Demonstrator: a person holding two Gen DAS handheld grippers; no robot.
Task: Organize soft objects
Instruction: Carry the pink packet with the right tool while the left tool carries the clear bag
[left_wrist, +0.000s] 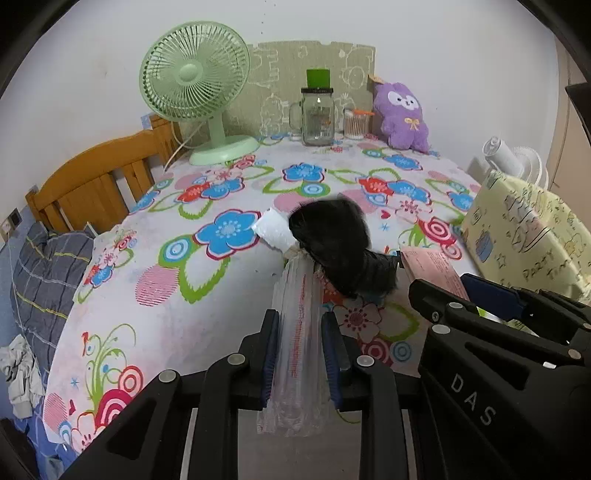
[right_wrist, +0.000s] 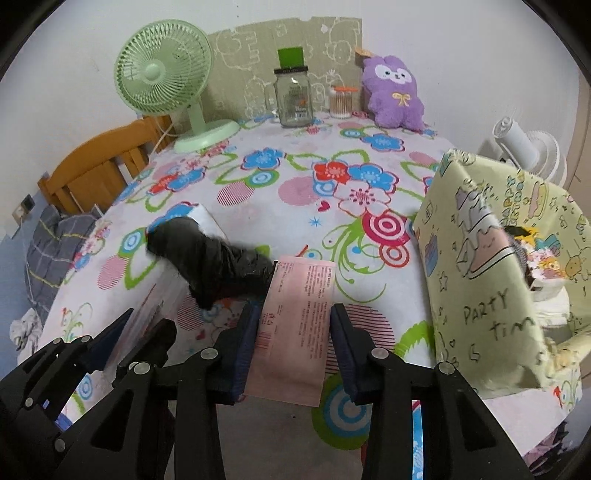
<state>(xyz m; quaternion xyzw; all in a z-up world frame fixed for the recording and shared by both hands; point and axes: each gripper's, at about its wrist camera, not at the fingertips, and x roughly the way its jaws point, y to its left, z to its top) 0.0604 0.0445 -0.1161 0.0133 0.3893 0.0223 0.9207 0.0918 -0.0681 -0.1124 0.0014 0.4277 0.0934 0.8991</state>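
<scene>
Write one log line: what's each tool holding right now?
left tool: shut on clear plastic bag | right tool: shut on pink packet | black fuzzy thing: hanging between both

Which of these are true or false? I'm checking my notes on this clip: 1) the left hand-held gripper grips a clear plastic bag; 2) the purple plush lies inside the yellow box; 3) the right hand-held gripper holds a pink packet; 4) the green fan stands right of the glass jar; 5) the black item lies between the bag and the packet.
1) True: the left hand-held gripper is shut on the clear plastic bag.
2) False: the purple plush sits at the table's far edge; the yellow box is nearer, on the right.
3) True: the right hand-held gripper clamps the pink packet.
4) False: the green fan stands left of the glass jar.
5) True: the black item spans both.
</scene>
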